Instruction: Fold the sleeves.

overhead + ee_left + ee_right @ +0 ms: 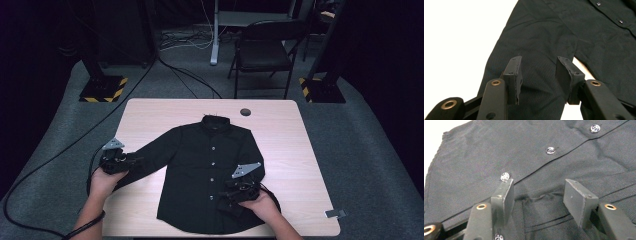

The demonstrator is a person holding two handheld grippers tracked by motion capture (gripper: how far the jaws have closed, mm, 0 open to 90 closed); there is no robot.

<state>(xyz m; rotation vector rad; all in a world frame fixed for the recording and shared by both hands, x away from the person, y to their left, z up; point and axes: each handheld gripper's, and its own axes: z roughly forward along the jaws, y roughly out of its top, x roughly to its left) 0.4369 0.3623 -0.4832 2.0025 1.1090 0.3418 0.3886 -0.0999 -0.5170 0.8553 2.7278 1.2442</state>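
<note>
From the high view, the black shirt lies flat and buttoned on the pale wooden table, collar toward twelve o'clock, hem toward six. My left gripper sits at about nine o'clock of the shirt, at the end of the sleeve that stretches out toward eight o'clock. My right gripper rests at about five o'clock of the shirt front, on the folded-in sleeve near the hem. A small dark round hole marks the table at one o'clock of the collar, and a small grey tag lies near the table's corner at four o'clock.

In the left gripper view, my left gripper straddles the sleeve, which runs up toward twelve o'clock from between my jaws. They stand partly spread, one on each side of the cloth; I cannot tell whether the pads press on it. Bare table shows bright at nine o'clock, and the shirt body with two buttons lies at two o'clock.

In the right gripper view, my right gripper has its jaws spread apart above the dark cloth, a stitched cuff edge between them, pads not pinching it. A silver button sits just beside my left pad at eleven o'clock, with further buttons running toward one o'clock.
</note>
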